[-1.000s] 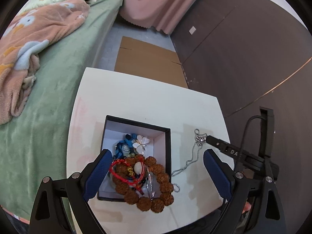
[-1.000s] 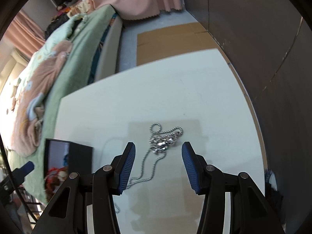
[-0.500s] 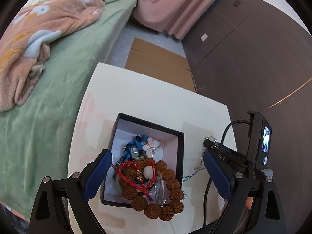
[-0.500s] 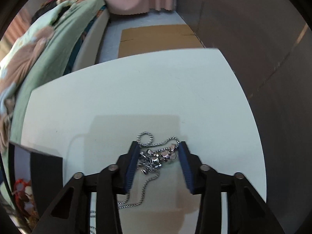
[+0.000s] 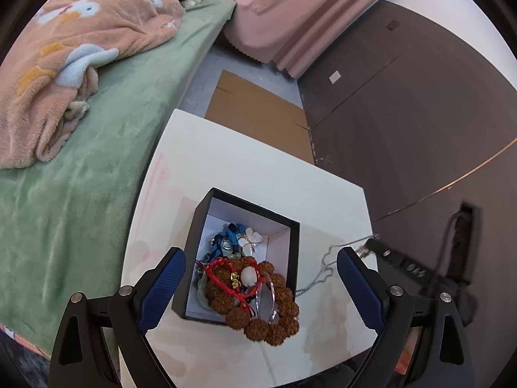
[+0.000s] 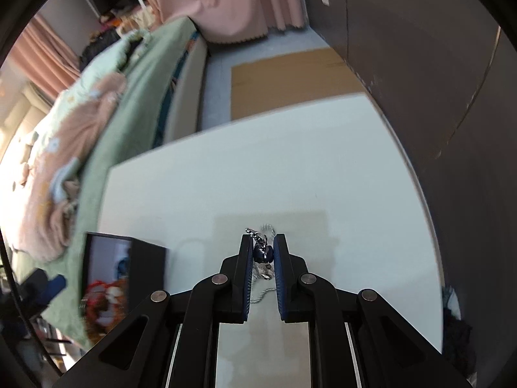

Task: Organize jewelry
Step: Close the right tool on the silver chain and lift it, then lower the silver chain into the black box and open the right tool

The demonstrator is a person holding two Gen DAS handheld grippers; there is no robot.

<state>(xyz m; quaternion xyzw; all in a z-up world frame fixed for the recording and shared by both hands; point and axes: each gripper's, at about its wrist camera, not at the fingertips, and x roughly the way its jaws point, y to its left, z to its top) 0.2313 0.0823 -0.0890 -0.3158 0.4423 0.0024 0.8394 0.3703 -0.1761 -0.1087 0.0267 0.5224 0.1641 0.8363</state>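
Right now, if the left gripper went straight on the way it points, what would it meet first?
Most likely the jewelry heaped in the black box: the left gripper hangs open with the brown bead bracelet and red cord between its jaws. Depth is unclear.

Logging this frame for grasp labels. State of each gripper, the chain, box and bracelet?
right gripper: shut on silver chain
silver chain: pinched, tail trailing on table
left gripper: open, empty
black box: lidless, jewelry inside
brown bead bracelet: draped over box rim
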